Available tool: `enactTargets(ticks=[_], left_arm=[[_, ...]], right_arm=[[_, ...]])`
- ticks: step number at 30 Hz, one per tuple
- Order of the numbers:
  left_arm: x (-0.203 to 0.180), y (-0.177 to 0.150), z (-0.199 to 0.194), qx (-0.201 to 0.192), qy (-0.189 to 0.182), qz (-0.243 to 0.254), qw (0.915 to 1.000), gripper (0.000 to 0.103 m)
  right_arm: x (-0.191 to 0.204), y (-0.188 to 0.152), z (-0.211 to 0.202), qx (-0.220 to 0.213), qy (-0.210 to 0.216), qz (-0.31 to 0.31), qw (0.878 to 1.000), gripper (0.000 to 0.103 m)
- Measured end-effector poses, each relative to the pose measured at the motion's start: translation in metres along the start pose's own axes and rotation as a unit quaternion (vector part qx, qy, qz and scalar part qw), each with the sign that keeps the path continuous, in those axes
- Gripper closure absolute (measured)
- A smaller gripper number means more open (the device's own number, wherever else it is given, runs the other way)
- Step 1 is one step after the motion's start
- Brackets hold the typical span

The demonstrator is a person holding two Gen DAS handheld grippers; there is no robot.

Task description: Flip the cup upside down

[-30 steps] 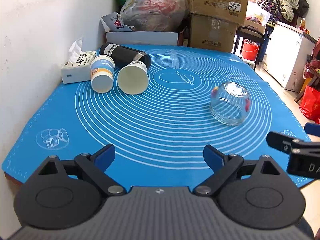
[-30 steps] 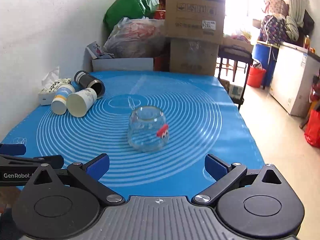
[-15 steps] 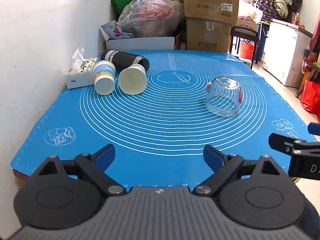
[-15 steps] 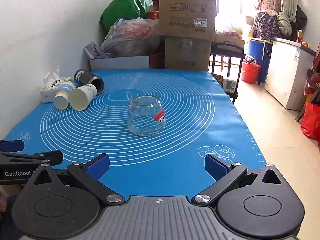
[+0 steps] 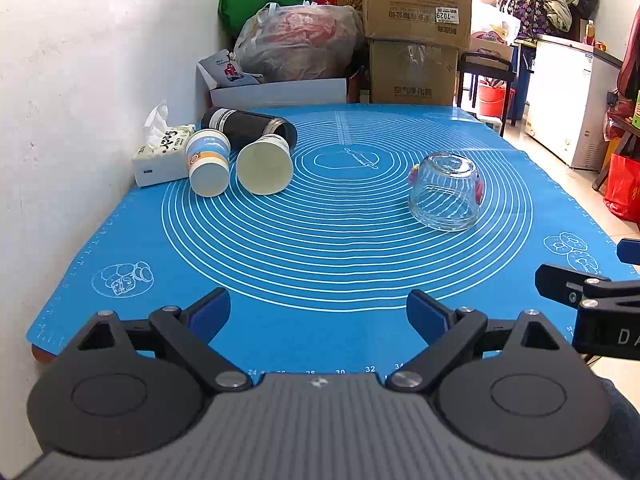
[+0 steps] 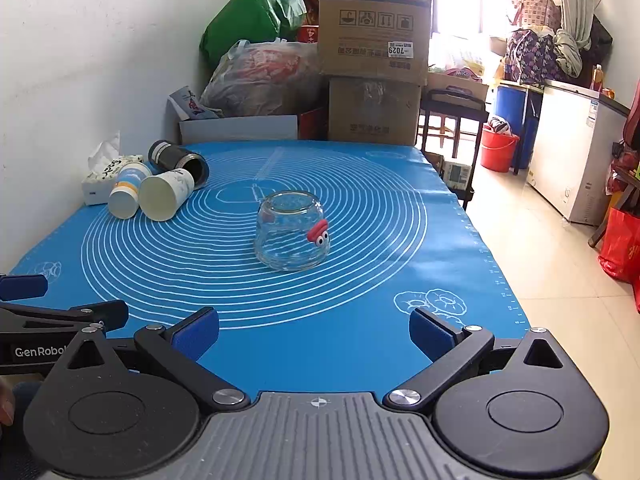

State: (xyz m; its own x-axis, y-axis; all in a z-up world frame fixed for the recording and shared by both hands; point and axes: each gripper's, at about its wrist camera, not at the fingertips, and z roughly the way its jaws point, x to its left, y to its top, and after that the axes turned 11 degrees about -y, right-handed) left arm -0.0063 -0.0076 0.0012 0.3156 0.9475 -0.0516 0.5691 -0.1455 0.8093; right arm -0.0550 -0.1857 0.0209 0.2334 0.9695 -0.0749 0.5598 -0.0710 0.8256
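Note:
A clear glass cup (image 5: pixel 446 192) with small red decorations stands mouth down on the blue mat (image 5: pixel 320 264), right of centre; it also shows in the right wrist view (image 6: pixel 291 236). My left gripper (image 5: pixel 318 312) is open and empty near the mat's front edge, well short of the cup. My right gripper (image 6: pixel 314 334) is open and empty, also near the front edge, with the cup ahead of it. The right gripper's finger shows at the left wrist view's right edge (image 5: pixel 576 288).
Two paper cups (image 5: pixel 208 162) (image 5: pixel 264 166) and a black flask (image 5: pixel 248 126) lie on their sides at the mat's far left, beside a tissue pack (image 5: pixel 160 152) against the wall. Boxes (image 5: pixel 416 32) and bags stand behind the table. The table's right edge drops to floor.
Both grippers have drawn back toward the mat's front edge, so the cup looks farther away. The cup has not moved. Both jaws stay open.

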Motion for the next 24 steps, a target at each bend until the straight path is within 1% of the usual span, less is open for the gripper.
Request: enactTargets(ticks=[9,24], left_arm=[[0.0014,0.0002,0.0011,0.002,-0.008,-0.007,0.9999,0.009],[0.0005,0.0008,0.0006,0.002,-0.007,-0.007,1.0,0.009]], right_arm=[[0.0004,-0.0004,0.0006,0.0,-0.002,0.0,1.0,0.0],[0.0008,-0.002,0.0007,-0.003,-0.005,-0.004,1.0,0.0]])
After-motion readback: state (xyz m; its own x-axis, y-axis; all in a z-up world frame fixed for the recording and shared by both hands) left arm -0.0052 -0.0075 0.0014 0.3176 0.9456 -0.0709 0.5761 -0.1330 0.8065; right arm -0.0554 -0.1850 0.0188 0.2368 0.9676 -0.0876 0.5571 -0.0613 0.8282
